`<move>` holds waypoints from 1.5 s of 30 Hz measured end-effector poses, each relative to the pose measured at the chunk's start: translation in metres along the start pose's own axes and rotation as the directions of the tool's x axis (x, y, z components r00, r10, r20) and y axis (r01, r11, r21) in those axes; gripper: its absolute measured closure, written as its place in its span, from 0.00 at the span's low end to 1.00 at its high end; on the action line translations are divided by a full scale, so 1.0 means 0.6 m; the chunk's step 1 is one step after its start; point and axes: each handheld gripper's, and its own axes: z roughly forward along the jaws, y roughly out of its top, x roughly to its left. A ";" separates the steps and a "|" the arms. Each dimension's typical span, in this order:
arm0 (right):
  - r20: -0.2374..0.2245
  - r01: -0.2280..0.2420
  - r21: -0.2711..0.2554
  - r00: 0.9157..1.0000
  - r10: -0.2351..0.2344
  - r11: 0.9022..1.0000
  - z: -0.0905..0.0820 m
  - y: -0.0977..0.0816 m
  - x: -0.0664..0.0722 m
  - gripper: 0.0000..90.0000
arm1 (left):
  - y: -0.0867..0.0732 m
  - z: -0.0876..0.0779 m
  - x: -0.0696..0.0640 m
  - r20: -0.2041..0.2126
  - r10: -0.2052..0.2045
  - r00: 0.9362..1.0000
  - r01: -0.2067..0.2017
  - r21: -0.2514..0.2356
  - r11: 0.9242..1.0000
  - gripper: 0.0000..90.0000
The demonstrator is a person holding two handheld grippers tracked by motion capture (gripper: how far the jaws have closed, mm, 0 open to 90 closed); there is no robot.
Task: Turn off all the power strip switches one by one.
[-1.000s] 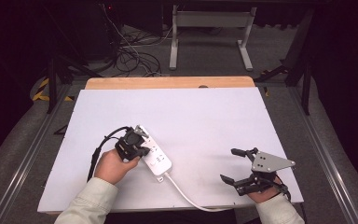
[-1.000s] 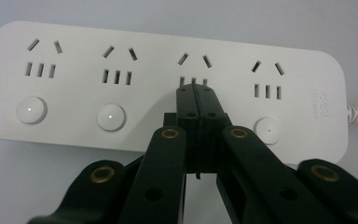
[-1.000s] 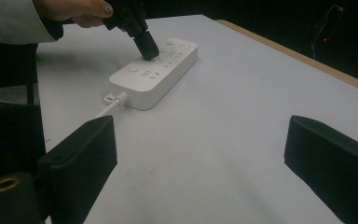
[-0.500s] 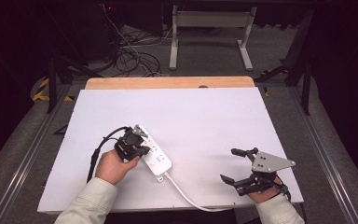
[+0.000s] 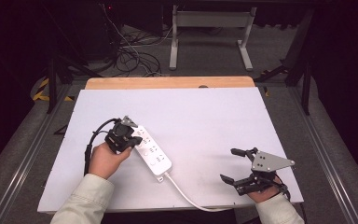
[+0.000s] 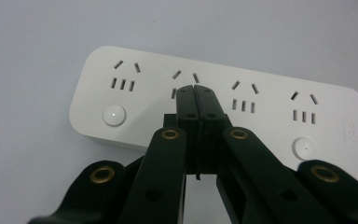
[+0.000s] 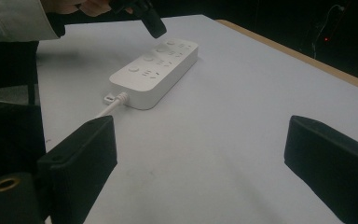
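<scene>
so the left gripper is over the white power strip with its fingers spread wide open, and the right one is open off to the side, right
Not quite. The left gripper's fingers are pressed shut, not spread, as the left gripper view shows. It does sit over the white rectangular plastic power strip, and the right gripper is open, off to the side.

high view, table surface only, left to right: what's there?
Black left gripper, jaws shut → long white plastic power strip → its white cord → black right gripper with grey three-cornered plate, jaws open.
</scene>
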 end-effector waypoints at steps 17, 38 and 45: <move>-0.001 0.000 0.000 1.000 0.000 1.000 -0.001 -0.001 -0.001 0.11 | -0.003 0.023 0.012 0.004 0.007 1.000 -0.007 0.042 0.999 1.00; -0.009 -0.003 0.006 1.000 0.003 1.000 0.000 -0.001 0.000 0.11 | -0.007 0.035 0.018 0.018 -0.007 1.000 0.006 0.050 0.999 1.00; -0.010 -0.004 0.005 1.000 0.004 1.000 0.001 -0.001 0.000 0.11 | -0.008 0.034 0.017 0.013 -0.020 1.000 0.020 0.045 0.999 1.00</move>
